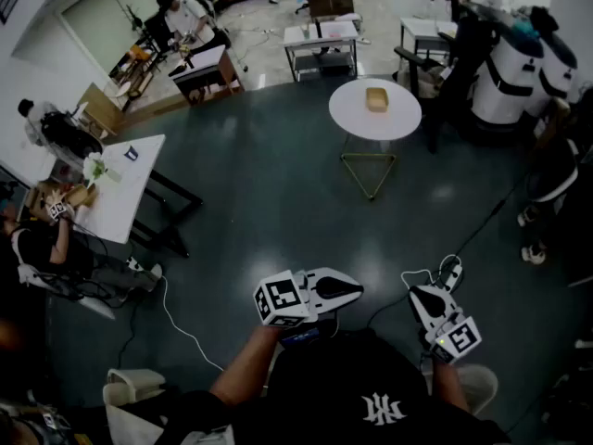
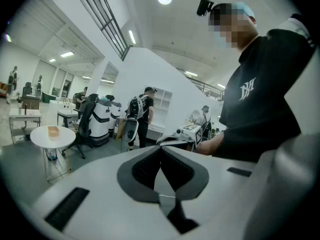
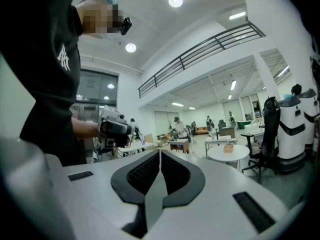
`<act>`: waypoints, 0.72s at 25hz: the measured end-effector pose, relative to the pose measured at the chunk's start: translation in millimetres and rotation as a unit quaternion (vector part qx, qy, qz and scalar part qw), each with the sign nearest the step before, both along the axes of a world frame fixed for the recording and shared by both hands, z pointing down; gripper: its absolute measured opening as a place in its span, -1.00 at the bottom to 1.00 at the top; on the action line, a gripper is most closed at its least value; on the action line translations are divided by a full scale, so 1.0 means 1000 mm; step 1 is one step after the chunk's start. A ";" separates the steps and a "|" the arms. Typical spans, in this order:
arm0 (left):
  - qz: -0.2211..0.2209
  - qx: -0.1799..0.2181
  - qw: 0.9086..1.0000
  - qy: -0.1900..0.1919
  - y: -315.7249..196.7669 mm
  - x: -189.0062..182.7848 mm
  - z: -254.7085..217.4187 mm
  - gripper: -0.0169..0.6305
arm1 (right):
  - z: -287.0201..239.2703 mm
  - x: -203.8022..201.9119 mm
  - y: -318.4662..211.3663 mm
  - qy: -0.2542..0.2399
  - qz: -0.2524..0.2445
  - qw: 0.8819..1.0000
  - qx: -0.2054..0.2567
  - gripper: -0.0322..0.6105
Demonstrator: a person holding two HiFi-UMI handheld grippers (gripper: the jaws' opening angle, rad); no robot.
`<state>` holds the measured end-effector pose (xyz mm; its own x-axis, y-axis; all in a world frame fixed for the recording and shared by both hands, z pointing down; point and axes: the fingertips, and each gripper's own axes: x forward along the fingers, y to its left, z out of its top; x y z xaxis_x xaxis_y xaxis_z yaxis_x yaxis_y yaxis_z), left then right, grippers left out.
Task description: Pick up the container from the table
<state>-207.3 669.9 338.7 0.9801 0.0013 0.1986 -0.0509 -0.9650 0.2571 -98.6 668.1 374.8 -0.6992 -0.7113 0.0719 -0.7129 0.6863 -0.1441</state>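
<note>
The container (image 1: 376, 99) is a small tan box on a round white table (image 1: 352, 119) far across the floor. It shows small in the left gripper view (image 2: 52, 131) and in the right gripper view (image 3: 229, 148). My left gripper (image 1: 356, 288) is held close to my body, far short of the table, shut with nothing between its jaws (image 2: 160, 149). My right gripper (image 1: 417, 294) is held just as near me and is also shut and empty (image 3: 160, 154). The two grippers point toward each other, so each one appears in the other's view.
Dark floor lies between me and the round table. A white desk (image 1: 125, 188) with a seated person stands at the left. White machines (image 1: 505, 77) and an office chair (image 3: 267, 134) stand by the round table. A cable (image 1: 176, 318) trails on the floor near my feet.
</note>
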 end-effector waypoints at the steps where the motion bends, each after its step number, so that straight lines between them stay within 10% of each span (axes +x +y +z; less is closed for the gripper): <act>1: 0.005 0.017 1.000 0.001 -0.007 -0.005 -0.011 -0.93 | 0.001 -0.005 -0.005 -0.002 0.011 1.000 -0.008 -0.78; 18: -0.035 0.021 0.999 0.015 -0.065 -0.097 -0.020 -0.93 | -0.011 -0.071 -0.049 -0.015 0.019 1.000 -0.007 -0.78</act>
